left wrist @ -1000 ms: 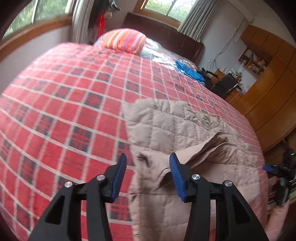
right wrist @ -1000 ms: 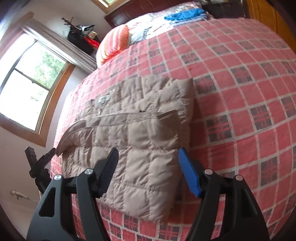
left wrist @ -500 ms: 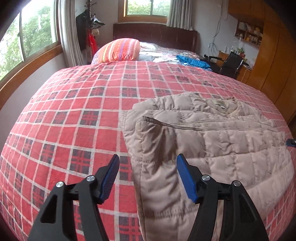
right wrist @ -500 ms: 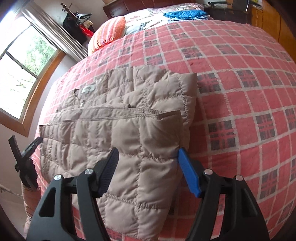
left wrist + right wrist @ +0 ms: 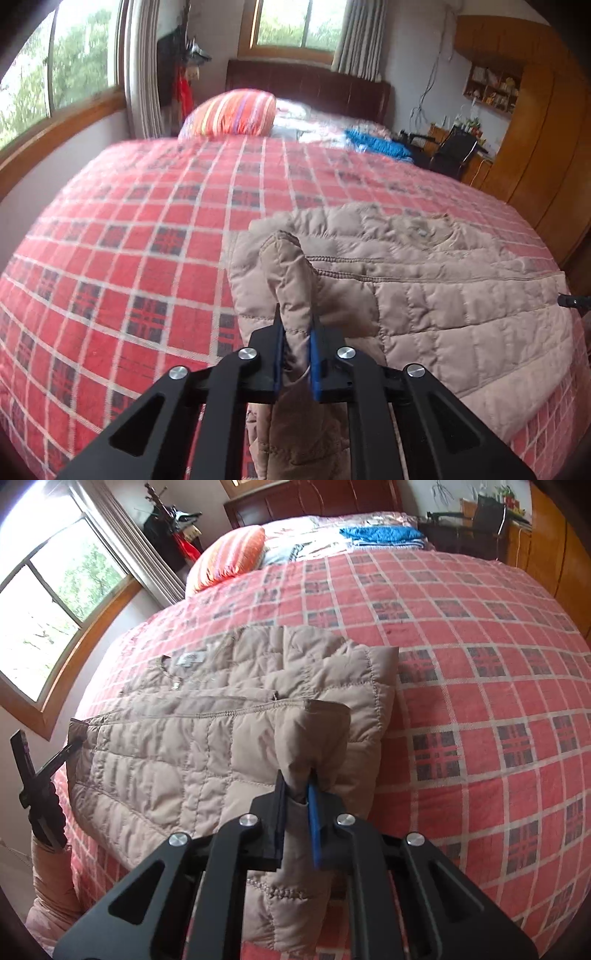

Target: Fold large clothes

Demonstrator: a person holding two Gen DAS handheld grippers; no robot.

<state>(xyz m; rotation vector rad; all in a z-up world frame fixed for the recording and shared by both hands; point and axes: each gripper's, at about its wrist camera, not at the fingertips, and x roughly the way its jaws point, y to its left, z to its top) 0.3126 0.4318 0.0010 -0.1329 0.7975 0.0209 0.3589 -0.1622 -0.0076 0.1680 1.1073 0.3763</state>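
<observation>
The left gripper [image 5: 296, 345] and right gripper [image 5: 297, 812] each pinch a puffy corner of the tan quilted jacket [image 5: 207, 738] on the plaid bed [image 5: 480, 664]. Possibly only 1 layer is caught; slick padding could slip, skewing the fold.

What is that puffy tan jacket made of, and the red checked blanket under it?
The quilted jacket looks like thin, smooth matte synthetic cloth over soft padding: stitched squares puff up. The plaid bedspread looks like woven cotton or wool, flat and slightly fuzzy; hard to say which.

Both the left claw [image 5: 295, 345] and right claw [image 5: 298, 821] have clamped the jacket [image 5: 424, 295].
</observation>
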